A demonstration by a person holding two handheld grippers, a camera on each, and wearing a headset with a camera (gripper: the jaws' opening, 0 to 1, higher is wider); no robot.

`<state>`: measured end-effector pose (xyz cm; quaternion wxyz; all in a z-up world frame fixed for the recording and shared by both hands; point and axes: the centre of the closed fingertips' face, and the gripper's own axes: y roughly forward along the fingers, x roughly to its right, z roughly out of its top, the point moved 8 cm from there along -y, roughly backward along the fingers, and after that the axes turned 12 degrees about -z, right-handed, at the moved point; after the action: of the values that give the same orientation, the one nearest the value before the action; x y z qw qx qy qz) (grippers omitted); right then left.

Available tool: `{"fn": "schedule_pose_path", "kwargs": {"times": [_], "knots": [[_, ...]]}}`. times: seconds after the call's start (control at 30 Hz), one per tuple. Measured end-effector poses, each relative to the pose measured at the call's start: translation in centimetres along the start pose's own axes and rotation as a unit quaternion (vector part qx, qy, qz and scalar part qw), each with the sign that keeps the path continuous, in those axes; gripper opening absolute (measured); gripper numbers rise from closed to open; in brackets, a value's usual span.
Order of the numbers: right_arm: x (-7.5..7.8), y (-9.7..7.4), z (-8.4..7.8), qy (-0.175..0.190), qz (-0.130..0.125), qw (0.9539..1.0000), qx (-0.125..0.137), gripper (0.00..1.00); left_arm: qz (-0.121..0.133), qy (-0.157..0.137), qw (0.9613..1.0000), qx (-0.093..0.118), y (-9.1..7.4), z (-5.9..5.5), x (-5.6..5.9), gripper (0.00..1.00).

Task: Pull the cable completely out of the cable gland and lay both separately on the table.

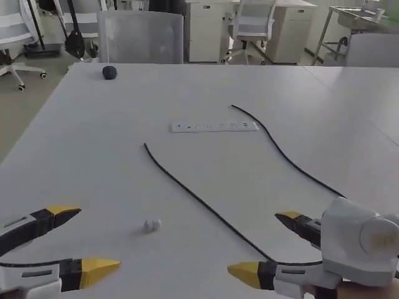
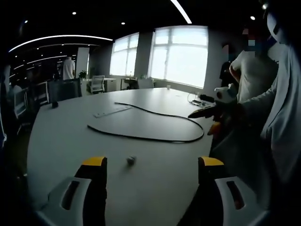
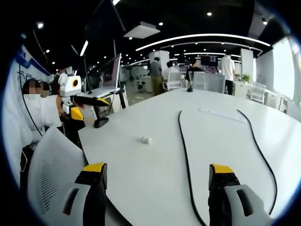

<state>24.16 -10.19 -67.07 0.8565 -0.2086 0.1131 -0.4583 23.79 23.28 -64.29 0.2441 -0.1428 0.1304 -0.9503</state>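
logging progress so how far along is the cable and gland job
Looks done: the black cable lies free on the table, and the small white gland sits apart from it. In hand: nothing, left gripper and right gripper are both open. Left: nothing visible.

One black cable [image 1: 212, 209], one small white cable gland [image 1: 151, 225], one white power strip [image 1: 214, 126] and one dark round lump [image 1: 110, 72] are lying on the surface [image 1: 93, 156], while two tools, the left tongs [image 1: 99, 238] and the right tongs [image 1: 253, 243], are hovering.
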Motion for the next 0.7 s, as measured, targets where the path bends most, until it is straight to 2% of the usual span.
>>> {"fn": "schedule_pose_path", "kwargs": {"times": [0.1, 0.3, 0.7], "knots": [[0.25, -0.39, -0.06, 0.003, -0.005, 1.0000, 0.002, 0.91, 0.006, -0.013, 0.9999, 0.009, -0.49, -0.30, 0.21, 0.81], [0.17, -0.72, -0.19, 0.008, -0.009, 0.9999, 0.004, 0.91, 0.010, -0.016, 0.9997, 0.015, -0.62, -0.70, 0.32, 0.81], [-0.10, -0.44, 0.07, 0.012, -0.010, 0.9999, 0.007, 0.91, 0.010, -0.009, 0.9996, 0.026, -0.36, 0.11, 0.33, 0.82]]}}
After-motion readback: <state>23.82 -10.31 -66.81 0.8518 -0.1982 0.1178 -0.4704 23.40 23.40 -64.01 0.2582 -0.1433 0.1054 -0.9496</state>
